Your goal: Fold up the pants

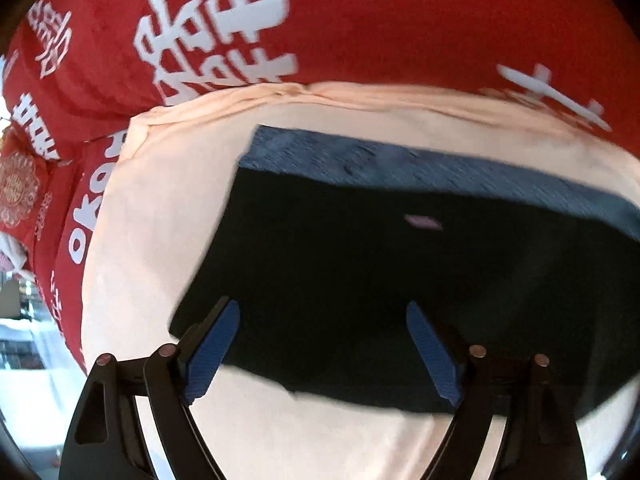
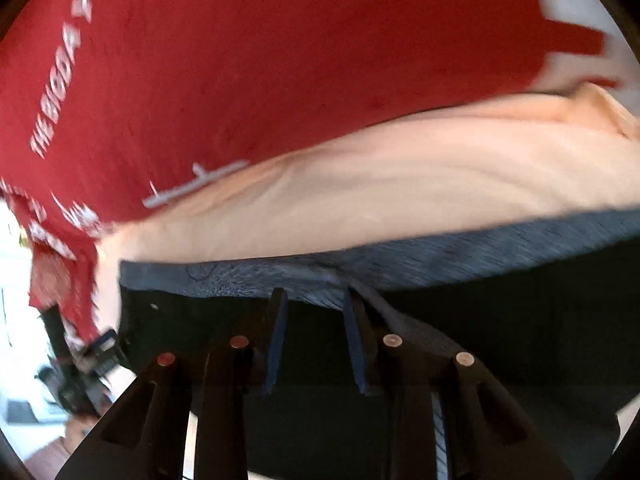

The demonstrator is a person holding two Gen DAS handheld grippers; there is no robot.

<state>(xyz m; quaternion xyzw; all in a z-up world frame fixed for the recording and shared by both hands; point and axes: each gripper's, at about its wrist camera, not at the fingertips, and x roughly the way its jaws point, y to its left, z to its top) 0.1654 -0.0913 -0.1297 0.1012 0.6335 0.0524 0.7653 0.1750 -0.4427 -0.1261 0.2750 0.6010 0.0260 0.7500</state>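
The black pants (image 1: 360, 280) lie folded into a flat rectangle on a peach sheet (image 1: 160, 220), with a grey-blue band (image 1: 400, 168) along their far edge. My left gripper (image 1: 320, 306) hovers over the near part of the pants, its blue pads (image 1: 216, 344) wide apart and nothing between them. In the right wrist view the same pants (image 2: 500, 340) fill the lower half, with the grey-blue band (image 2: 480, 256) beyond them. My right gripper (image 2: 314, 296) hangs just above that band with a narrow gap between its jaws. No cloth is pinched; a grey fold runs beside its right finger (image 2: 356, 344).
A red blanket with white lettering (image 1: 360, 32) covers the surface beyond the peach sheet and drapes over the left edge (image 1: 60, 200). Past that edge a bright floor (image 1: 24, 380) shows. A blurred dark tool with a blue part (image 2: 96, 352) sits at the pants' left corner.
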